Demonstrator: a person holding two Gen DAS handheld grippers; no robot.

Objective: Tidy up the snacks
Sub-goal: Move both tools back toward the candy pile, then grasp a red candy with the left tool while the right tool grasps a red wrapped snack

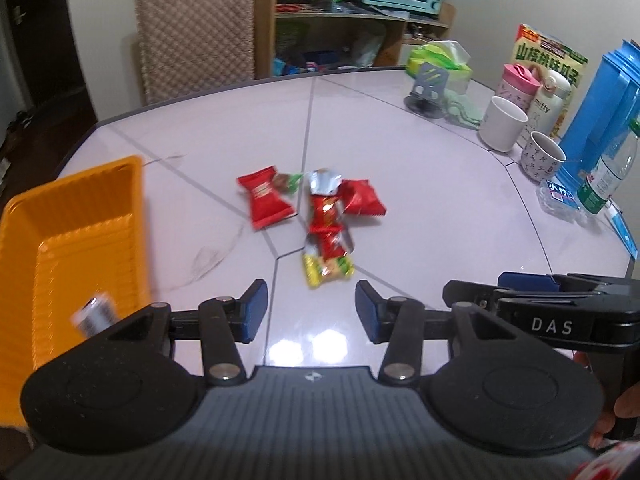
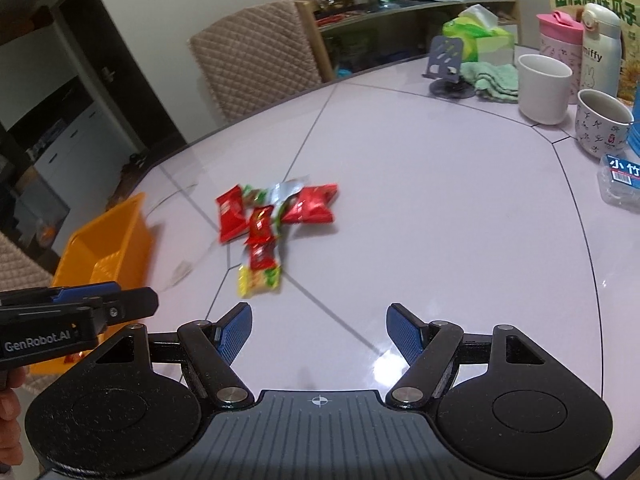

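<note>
A small heap of snack packets [image 1: 320, 216] lies near the middle of the pale tabletop [image 1: 440, 200], where several seam lines meet. Two red pillow packs flank a strip of red and silver wrappers, one red pack [image 1: 266, 196] on the left and another [image 1: 362, 198] on the right, and a yellow packet [image 1: 328, 270] sits at the near end of the strip, closest to the grippers. The packets touch or overlap one another.

To the left of the heap, apart from it, stands an orange plastic basket [image 1: 132, 200]; a blurred silvery wrapper [image 1: 94, 314] shows inside its near end.

The left gripper [image 1: 308, 308] hovers over the tabletop just short of the yellow packet, its blue-padded fingers spread wide with nothing between them. The right gripper [image 2: 320, 330] hangs alongside it, likewise spread and holding nothing, aimed at the same heap.

Along the far right edge are a white cup [image 2: 542, 88], a patterned mug [image 2: 602, 124], a pink tumbler [image 2: 558, 40], a white flask [image 2: 600, 48], a green tissue pack [image 2: 480, 34] and a folded green cloth [image 2: 494, 80]. A quilted chair [image 2: 256, 60] stands behind the tabletop.
</note>
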